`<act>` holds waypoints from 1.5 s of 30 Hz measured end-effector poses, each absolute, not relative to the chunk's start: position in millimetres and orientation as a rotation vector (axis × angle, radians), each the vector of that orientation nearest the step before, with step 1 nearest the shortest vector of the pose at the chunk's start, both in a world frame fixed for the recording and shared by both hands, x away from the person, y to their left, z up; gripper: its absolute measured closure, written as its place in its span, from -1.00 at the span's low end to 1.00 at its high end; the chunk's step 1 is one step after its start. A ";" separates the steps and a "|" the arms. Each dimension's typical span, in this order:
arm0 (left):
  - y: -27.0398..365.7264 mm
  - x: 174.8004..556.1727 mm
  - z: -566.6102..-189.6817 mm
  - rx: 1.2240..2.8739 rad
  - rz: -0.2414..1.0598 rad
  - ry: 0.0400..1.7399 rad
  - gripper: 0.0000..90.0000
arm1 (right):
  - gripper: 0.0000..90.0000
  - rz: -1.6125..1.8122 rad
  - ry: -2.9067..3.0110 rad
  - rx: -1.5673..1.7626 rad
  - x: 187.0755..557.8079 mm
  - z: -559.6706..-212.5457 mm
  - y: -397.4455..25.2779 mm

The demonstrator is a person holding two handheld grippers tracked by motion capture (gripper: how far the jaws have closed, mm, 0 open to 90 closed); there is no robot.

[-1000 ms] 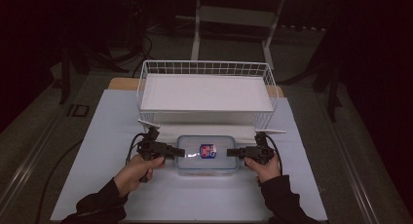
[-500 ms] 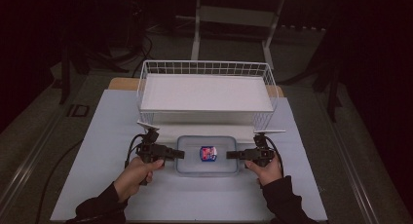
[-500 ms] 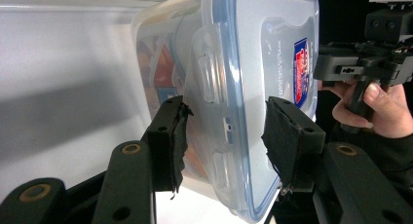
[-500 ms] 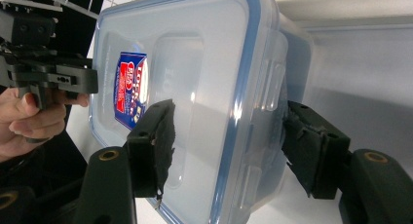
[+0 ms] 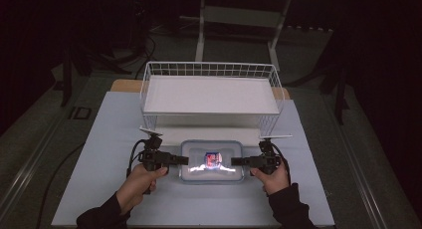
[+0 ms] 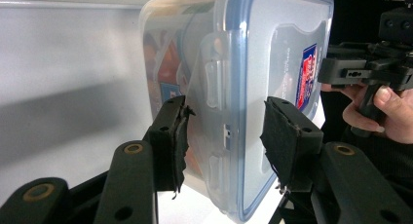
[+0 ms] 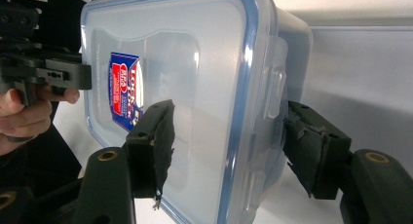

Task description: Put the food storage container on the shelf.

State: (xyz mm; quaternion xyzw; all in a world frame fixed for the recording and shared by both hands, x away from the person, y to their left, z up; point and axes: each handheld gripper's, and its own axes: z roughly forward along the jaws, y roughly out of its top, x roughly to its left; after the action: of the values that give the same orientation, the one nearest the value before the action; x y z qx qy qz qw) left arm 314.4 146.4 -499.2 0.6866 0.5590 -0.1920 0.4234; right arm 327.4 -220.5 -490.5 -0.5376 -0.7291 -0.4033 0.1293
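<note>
Now the left gripper's (image 6: 224, 136) pads (image 6: 178, 136) stand spread on either side of the side latch (image 6: 214, 83) of a clear plastic food container (image 5: 212, 162), one pad under the tub wall, the other above the lid, neither clearly pressing. Likewise the right gripper (image 7: 234, 141) straddles the opposite short end, its pads (image 7: 163, 131) apart with a visible gap to the blue-rimmed lid (image 7: 185, 78) (the red-and-blue label sits near its middle). In the high view the container lies on the pale table mat (image 5: 99, 139), just in front of the white wire basket (image 5: 211, 92), between the two hands. Compared with a second ago, the container looks shifted slightly nearer the basket and both grippers have closed in on its ends. Probably a two-handed lift, or a latch release, comes next.
</note>
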 end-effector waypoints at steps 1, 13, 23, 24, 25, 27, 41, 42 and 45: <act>145.6 313.2 -497.3 1.725 -0.473 1.401 0.15 | -0.16 -1.172 -2.120 -1.564 327.0 -490.2 -220.4; 145.7 315.5 -478.8 1.742 -0.371 1.354 0.17 | -0.23 -1.190 -2.144 -1.555 331.3 -483.1 -216.8; 150.8 328.7 -468.8 1.674 -0.324 1.325 0.17 | -0.23 -1.266 -2.186 -1.560 348.8 -460.3 -212.0; 150.8 328.7 -468.8 1.674 -0.324 1.325 0.17 | -0.23 -1.272 -2.190 -1.563 350.9 -458.0 -211.5; 151.1 332.2 -468.3 1.664 -0.317 1.319 0.17 | -0.23 -1.272 -2.190 -1.563 350.9 -458.0 -211.5; 151.3 335.6 -468.5 1.655 -0.312 1.317 0.17 | -0.22 -1.287 -2.205 -1.571 357.3 -452.5 -210.4; 145.1 353.0 -491.2 1.621 -0.251 1.300 0.15 | -0.23 -1.344 -2.248 -1.632 369.6 -463.9 -208.9; 144.5 353.7 -493.2 1.623 -0.239 1.298 0.15 | -0.23 -1.350 -2.247 -1.636 370.0 -466.4 -209.1; 143.4 356.0 -496.3 1.604 -0.230 1.295 0.15 | -0.23 -1.358 -2.235 -1.652 372.2 -471.1 -209.3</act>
State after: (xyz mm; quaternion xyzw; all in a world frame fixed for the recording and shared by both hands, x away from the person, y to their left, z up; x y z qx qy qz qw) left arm 356.0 143.4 -496.3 0.6656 0.5375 -0.0953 0.5089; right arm 372.2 -209.3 -471.1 -0.5338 -0.7223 -0.4390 0.0242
